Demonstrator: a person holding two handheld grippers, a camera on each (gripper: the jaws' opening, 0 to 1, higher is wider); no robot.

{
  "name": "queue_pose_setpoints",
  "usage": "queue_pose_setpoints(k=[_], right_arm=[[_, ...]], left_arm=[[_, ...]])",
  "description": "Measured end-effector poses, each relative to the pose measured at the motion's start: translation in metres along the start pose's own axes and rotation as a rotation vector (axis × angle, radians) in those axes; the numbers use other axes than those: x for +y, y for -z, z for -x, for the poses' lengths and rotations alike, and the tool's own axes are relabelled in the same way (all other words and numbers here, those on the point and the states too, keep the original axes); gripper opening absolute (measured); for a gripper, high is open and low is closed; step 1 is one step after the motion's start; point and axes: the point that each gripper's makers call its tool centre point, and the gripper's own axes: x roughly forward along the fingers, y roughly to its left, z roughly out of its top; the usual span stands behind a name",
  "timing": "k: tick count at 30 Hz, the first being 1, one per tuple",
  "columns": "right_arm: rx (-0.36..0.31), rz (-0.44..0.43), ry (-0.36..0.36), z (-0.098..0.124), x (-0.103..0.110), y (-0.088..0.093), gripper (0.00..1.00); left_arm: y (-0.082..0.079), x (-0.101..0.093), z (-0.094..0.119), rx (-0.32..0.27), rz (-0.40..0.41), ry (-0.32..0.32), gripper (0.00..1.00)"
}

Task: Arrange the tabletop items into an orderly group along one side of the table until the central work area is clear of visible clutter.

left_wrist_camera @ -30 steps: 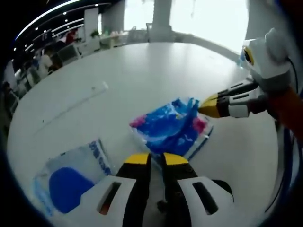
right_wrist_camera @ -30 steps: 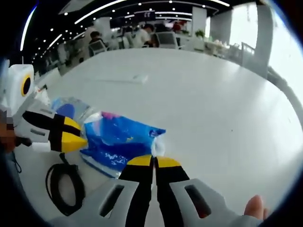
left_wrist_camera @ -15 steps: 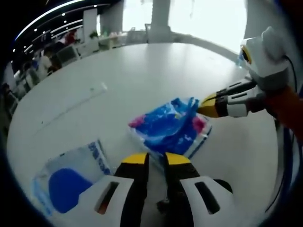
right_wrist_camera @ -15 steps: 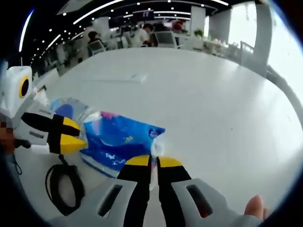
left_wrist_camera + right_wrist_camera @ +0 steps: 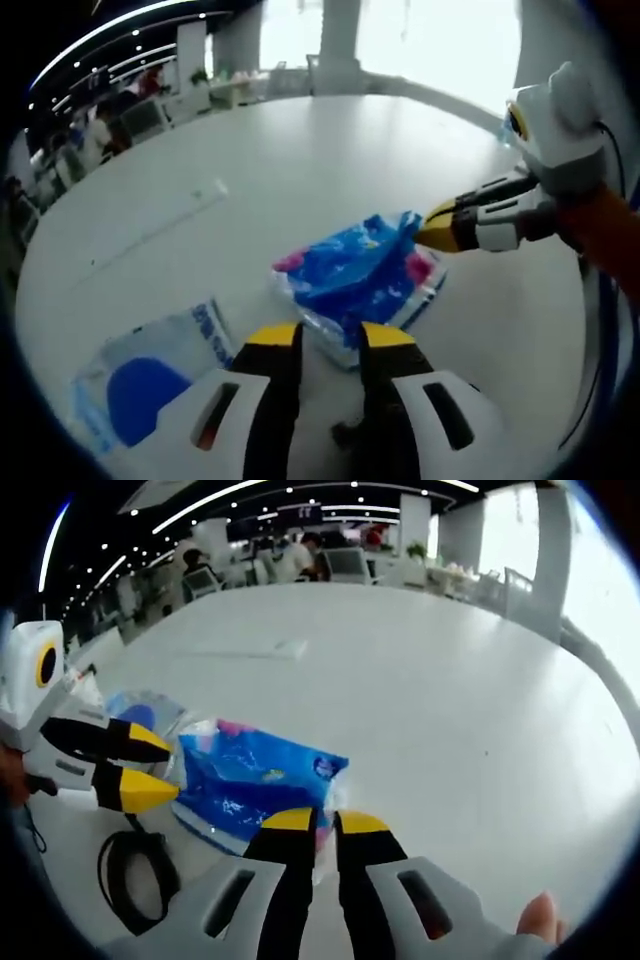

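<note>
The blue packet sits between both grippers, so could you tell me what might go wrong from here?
The right gripper seems to pinch only a corner of the blue packet, so it could slip or tear. The left gripper stands open at the packet's near edge and may push it instead of gripping. A black cable lies close by and could snag.

Your left gripper: jaws parted | your right gripper: jaws nearly together | both low, facing each other
</note>
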Motion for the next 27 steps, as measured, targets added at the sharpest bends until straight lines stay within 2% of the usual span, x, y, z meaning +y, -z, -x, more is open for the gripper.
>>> queue_pose_setpoints(k=[7,15,21,27], right_arm=[[-0.002,0.000,0.003,0.001,-0.001,-0.001,0.09],[-0.004,-0.004,0.003,0.003,0.000,-0.003,0.11],[-0.017,-0.002,0.012,0.008,-0.002,-0.008,0.12],[-0.055,0.010,0.032,0.025,-0.006,-0.020,0.13]], left_arm=[[-0.003,0.001,0.004,-0.006,0.003,-0.001,0.24],[-0.021,0.001,0.018,-0.055,0.027,0.009,0.24],[-0.041,0.012,0.035,-0.120,0.057,0.004,0.25],[-0.049,0.027,0.065,-0.177,0.069,-0.003,0.24]])
